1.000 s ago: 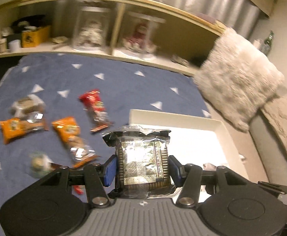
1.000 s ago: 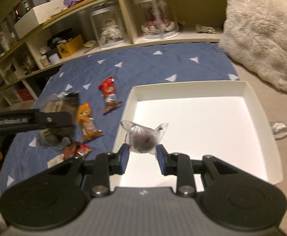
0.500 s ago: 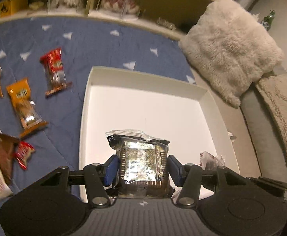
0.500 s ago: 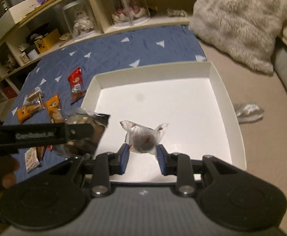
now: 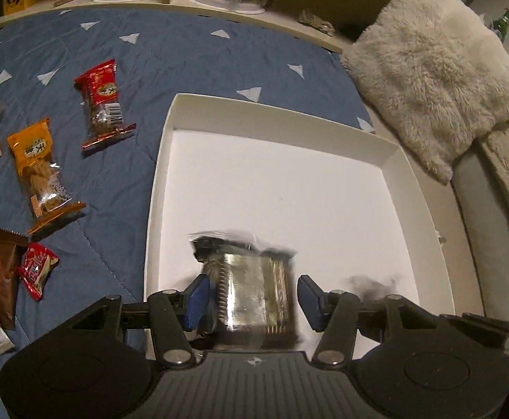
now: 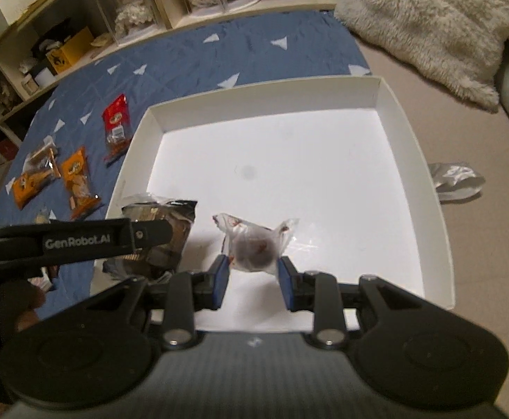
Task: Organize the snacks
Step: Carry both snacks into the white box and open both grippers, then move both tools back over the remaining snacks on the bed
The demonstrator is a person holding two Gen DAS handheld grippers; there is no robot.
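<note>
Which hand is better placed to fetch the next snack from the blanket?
Left. Its tongs stand open with the biscuit packet loose over the white tray, and the loose snacks lie on its side. The right tongs grip a round snack.

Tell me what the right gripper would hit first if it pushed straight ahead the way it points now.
Probably the bare floor of the shallow white cardboard tray. The right gripper, jaws around a small clear-wrapped round brown snack, points across it; the far wall comes next. Depth is uncertain.

- Tray lies on the quilt; snack packets lie left of it
- Pillow sits right; shelf behind
</note>
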